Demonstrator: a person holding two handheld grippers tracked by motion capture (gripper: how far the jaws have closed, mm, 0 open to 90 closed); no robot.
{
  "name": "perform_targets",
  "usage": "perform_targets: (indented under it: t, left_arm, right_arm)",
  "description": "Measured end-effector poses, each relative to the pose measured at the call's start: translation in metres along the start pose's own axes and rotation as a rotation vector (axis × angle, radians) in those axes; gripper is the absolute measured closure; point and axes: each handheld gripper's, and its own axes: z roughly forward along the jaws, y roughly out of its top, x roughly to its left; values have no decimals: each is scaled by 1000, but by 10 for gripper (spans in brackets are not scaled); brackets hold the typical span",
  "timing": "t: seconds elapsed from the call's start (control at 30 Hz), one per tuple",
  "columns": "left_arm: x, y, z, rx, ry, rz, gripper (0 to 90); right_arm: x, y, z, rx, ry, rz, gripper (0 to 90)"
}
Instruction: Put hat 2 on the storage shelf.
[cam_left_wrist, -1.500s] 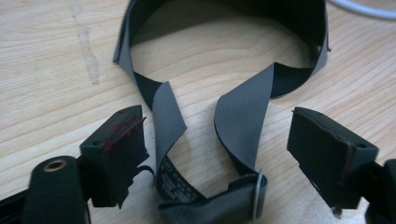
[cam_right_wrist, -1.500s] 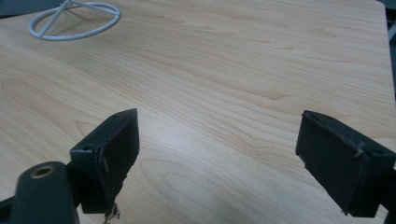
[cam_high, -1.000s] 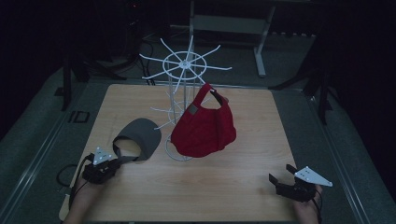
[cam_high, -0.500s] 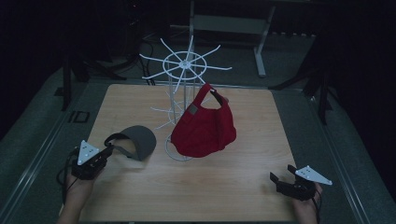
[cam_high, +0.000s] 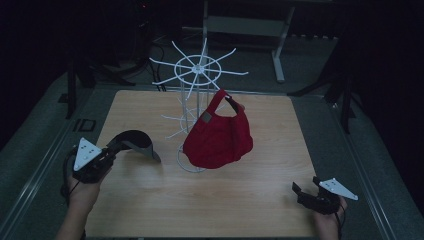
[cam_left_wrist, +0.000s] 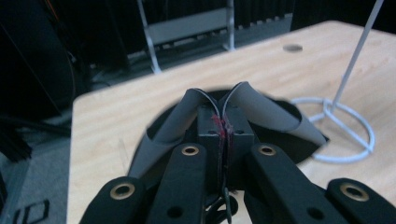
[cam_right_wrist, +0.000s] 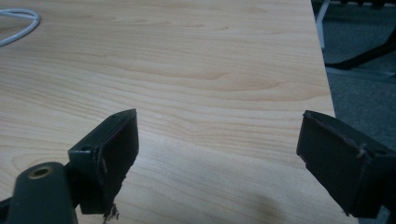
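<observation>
So the left gripper (cam_left_wrist: 223, 128) has its jaws clamped tight on the edge of a dark grey fabric cap (cam_left_wrist: 243, 114), with the cloth folding up on either side of the pinch. In the left gripper view the cap's brim and body spread just past the jaw tips. There's a bit of reddish fuzz right at the seam between the pads, not sure if that's pad wear or lint, the view's too close to tell.

What's changed: a second ago the cap was sitting flatter on the light wooden table (cam_high: 240, 200) near the stand, and now the left gripper (cam_high: 102, 159) has pulled back toward the table's left edge and lifted, so the cap (cam_high: 135, 142) hangs off the jaw tips, mostly clear of the wood. To me that reads as the pickup being done, and the next bit is carrying it over to hang.

Beyond the cap sits the white wire hat stand (cam_high: 197, 100), its ring base (cam_left_wrist: 345, 135) off to the right of the jaws, with a red fabric cap (cam_high: 220, 137) already hanging on it.

The right gripper (cam_right_wrist: 219, 158) is wide open, nothing between its jaws, just parked over bare wood at the near right corner (cam_high: 315, 197), well apart from both caps.
</observation>
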Motion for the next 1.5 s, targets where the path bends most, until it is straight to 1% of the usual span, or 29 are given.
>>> perform_targets:
  t: [0.03, 0.1, 0.17, 0.2, 0.3, 0.33, 0.37, 0.4, 0.47, 0.53, 0.57, 0.63, 0.67, 0.77, 0.8, 0.87, 0.93, 0.97, 1.03, 1.07, 1.1, 1.17, 1.2, 1.23, 1.3, 1.33, 1.37, 1.43, 1.5]
  left_arm:
    - [0, 4, -1, -14, -1, 0, 887]
    - [1, 11, -3, -44, -15, 0, 887]
    - [2, 19, -5, -55, -21, 12, 887]
    - [2, 22, -6, -59, -17, 21, 887]
    - [3, 33, -11, -81, -34, 37, 887]
    - [3, 36, -14, -95, -54, 36, 887]
    - [4, 39, -18, -109, -71, 46, 887]
    - [5, 42, -22, -126, -96, 54, 886]
    - [7, 47, -32, -179, -161, 66, 887]
    - [10, 53, -41, -213, -180, 72, 887]
    - [12, 56, -44, -232, -200, 62, 886]
    - [13, 65, -48, -266, -197, 70, 887]
    - [13, 70, -50, -282, -208, 72, 887]
    - [12, 87, -54, -314, -220, 92, 886]
    - [10, 95, -55, -326, -235, 100, 887]
    - [8, 104, -57, -346, -262, 122, 886]
    - [7, 112, -57, -355, -305, 137, 886]
    - [6, 116, -58, -360, -312, 141, 886]
    - [5, 122, -59, -365, -349, 151, 886]
    - [4, 125, -60, -376, -364, 156, 886]
    - [4, 128, -61, -382, -388, 151, 886]
    - [3, 133, -62, -401, -409, 151, 886]
    - [3, 136, -63, -408, -418, 150, 885]
    - [2, 140, -64, -413, -412, 152, 886]
    - [1, 147, -65, -423, -424, 151, 885]
    - [-1, 151, -65, -426, -422, 157, 886]
    - [-2, 156, -65, -428, -432, 161, 886]
    - [-5, 165, -64, -434, -435, 167, 885]
    - [-8, 177, -64, -442, -454, 176, 885]
  right_arm:
    - [0, 0, 0, 0, 0, 0, 128]
    - [0, 0, 0, 3, 2, 2, 129]
    - [0, 0, 0, 7, 4, 1, 129]
    - [0, 0, 0, 7, 4, 1, 129]
    - [0, 0, 0, 4, 1, 4, 129]
    - [-1, 0, 0, 5, 2, 5, 129]
    - [-1, 0, 0, 7, 2, 7, 129]
    - [0, 0, 0, 6, -1, 6, 129]
    - [0, 0, 0, 7, 0, 5, 129]
    - [1, 0, 0, 7, -1, -4, 129]
    - [1, 0, 0, 10, 0, -5, 129]
    - [1, 0, 0, 9, -1, -8, 133]
    - [1, 0, 0, 9, -1, -7, 133]
    - [1, 0, 0, 10, 0, -4, 133]
    - [1, 0, 0, 10, -1, -3, 133]
    - [1, 0, 0, 10, 4, -4, 133]
    - [1, 0, 0, 11, 6, -6, 133]
    - [1, 0, 0, 9, 8, -9, 133]
    - [1, 0, 0, 10, 11, -12, 133]
    - [1, 0, 0, 12, 14, -13, 133]
    - [1, 0, 0, 13, 16, -14, 133]
    - [2, 0, 0, 16, 19, -15, 133]
    - [2, 0, 1, 17, 19, -18, 133]
    - [2, 0, 1, 17, 17, -20, 133]
    - [2, 0, 1, 19, 18, -20, 133]
    - [2, 0, 1, 19, 17, -21, 133]
    - [2, 0, 1, 20, 17, -21, 133]
    - [2, 0, 1, 20, 19, -22, 134]
    - [3, 0, 1, 21, 19, -23, 135]
